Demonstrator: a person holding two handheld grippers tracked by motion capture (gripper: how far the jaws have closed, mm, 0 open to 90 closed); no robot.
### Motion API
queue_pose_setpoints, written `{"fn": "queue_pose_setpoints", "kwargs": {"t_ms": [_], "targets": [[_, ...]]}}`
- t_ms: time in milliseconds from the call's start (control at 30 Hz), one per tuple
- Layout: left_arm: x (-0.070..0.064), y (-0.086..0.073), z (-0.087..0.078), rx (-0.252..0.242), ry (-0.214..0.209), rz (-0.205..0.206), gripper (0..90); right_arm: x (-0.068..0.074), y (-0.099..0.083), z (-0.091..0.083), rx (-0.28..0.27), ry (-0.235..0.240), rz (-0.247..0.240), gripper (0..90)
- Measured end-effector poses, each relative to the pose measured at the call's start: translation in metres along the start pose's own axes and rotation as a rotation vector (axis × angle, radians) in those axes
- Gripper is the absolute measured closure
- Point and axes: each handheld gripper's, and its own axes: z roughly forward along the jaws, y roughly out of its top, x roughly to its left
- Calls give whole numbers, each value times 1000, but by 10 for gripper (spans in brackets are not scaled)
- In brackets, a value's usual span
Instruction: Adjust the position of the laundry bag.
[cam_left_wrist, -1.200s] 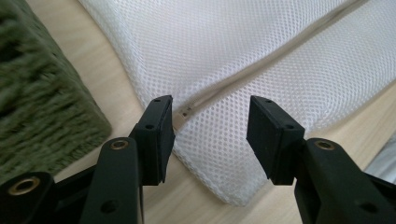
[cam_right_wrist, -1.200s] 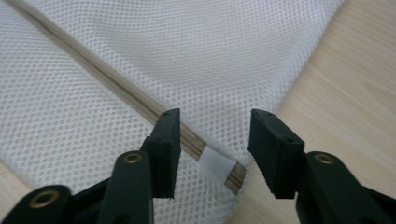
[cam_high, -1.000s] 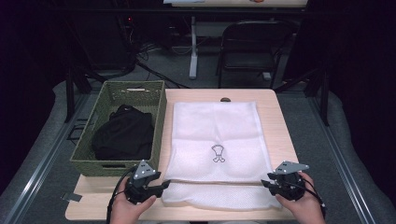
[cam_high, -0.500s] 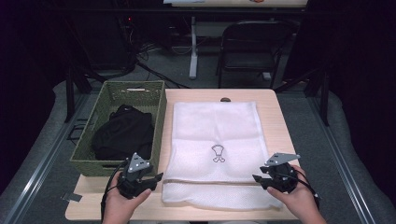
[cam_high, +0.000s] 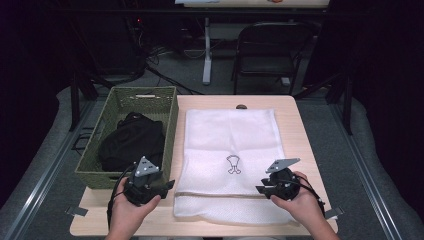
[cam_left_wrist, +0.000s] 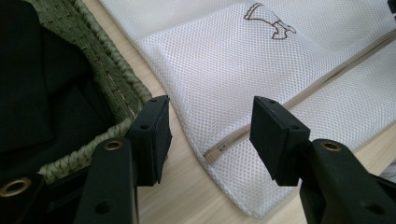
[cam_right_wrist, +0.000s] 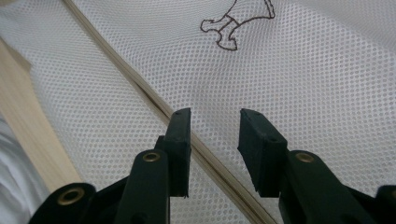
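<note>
Mesh laundry bag (cam_high: 231, 160), white and finely woven, is lying flat along the middle of the wooden desk (cam_high: 300, 130), its long side running away from the person. A small dark line drawing (cam_high: 233, 164) is printed near its centre, and a pale zipper (cam_high: 220, 194) is crossing it from side to side close to the near end. In the left gripper view the zipper's end (cam_left_wrist: 212, 154) is showing at the bag's edge, with the weave (cam_left_wrist: 224, 79) reading as rows of tiny holes. In the right gripper view the zipper (cam_right_wrist: 154, 100) is running diagonally under the mesh (cam_right_wrist: 303, 84), with the drawing (cam_right_wrist: 233, 23) above it.

The left gripper (cam_high: 167, 185), held in the person's left hand (cam_high: 131, 210), is hovering at the bag's near left corner, just beside a green woven basket (cam_high: 170, 125) that is holding dark clothing (cam_high: 131, 145). Its fingers (cam_left_wrist: 152, 135) are standing wide apart and gripping nothing, the zipper end lying between them on the desk below.

The right gripper (cam_high: 260, 189), held in the right hand (cam_high: 300, 202), is sitting over the bag's near right part. Its fingers (cam_right_wrist: 180, 149) are parted to a moderate gap and holding nothing, with mesh showing between them and the zipper passing under the left finger
</note>
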Motion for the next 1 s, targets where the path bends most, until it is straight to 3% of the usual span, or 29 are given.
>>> {"fn": "queue_pose_setpoints", "kwargs": {"t_ms": [67, 300, 433, 667, 1000], "targets": [[0, 3, -1, -8, 16, -7, 479, 4, -2, 2, -1, -10, -14, 641], [9, 12, -8, -1, 50, -31, 479, 8, -6, 3, -41, 35, -37, 630], [16, 14, -11, -1, 57, -39, 479, 9, -6, 4, -35, 46, -24, 616], [33, 17, -13, -13, 75, -78, 473, 13, -6, 11, 40, -8, -33, 517], [45, 20, -12, -14, 98, -89, 461, 11, -9, 14, 40, -20, -5, 473]]}}
